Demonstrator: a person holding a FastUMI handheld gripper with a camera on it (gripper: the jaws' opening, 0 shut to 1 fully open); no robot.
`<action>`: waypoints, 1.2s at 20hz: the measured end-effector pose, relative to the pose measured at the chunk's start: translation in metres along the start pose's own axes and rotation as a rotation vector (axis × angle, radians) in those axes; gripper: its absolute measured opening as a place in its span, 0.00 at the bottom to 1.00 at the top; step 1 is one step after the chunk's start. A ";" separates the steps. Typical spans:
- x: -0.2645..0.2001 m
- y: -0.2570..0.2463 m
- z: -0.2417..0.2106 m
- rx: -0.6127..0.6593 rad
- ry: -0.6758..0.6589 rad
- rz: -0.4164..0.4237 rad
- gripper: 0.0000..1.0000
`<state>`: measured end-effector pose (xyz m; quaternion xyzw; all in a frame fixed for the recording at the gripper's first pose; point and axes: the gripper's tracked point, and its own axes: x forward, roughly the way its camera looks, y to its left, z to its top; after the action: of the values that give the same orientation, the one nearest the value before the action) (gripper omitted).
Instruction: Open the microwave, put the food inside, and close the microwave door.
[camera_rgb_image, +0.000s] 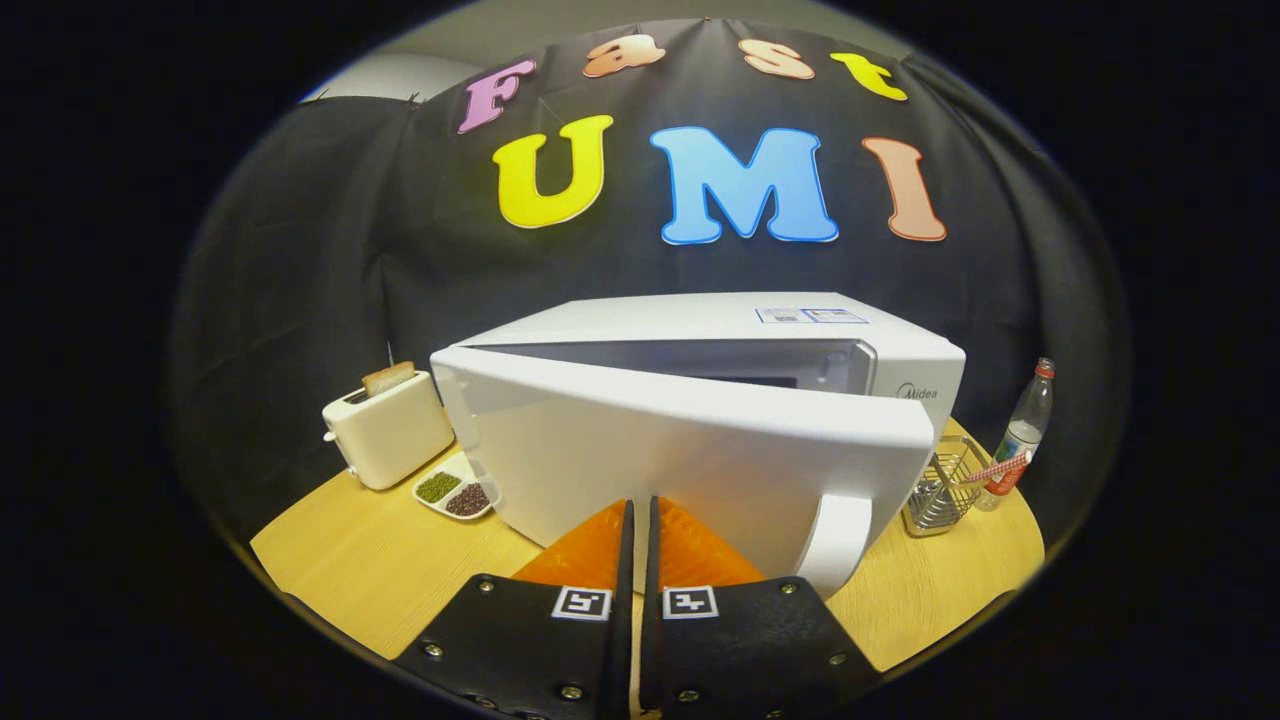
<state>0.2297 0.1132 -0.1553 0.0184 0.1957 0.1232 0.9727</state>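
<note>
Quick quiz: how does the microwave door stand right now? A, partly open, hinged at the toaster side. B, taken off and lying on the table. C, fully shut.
A: the microwave door is ajar, a gap showing along its top, with the closed hand-held gripper against its front.

Lighting: even and fairly bright, falling from above; the top of the microwave (700, 320) is brightest, its door face slightly shaded. Shadows: soft, short, under the toaster (388, 432) and the door on the surface (360, 560). Glare: a faint sheen on the bottle (1022, 430). Distortion: strong fisheye bend; straight lines curve and darken toward the rim. Focus: centre sharp; the claw (640, 520), fingers drawn together with a thin gap, is slightly soft.
</note>
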 end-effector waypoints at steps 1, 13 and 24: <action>0.005 -0.004 0.002 0.003 -0.002 -0.009 0.05; 0.046 -0.025 0.030 0.032 -0.052 -0.069 0.05; 0.015 -0.013 0.044 -0.048 -0.086 -0.114 0.06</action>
<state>0.2627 0.1046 -0.1214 -0.0106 0.1515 0.0713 0.9858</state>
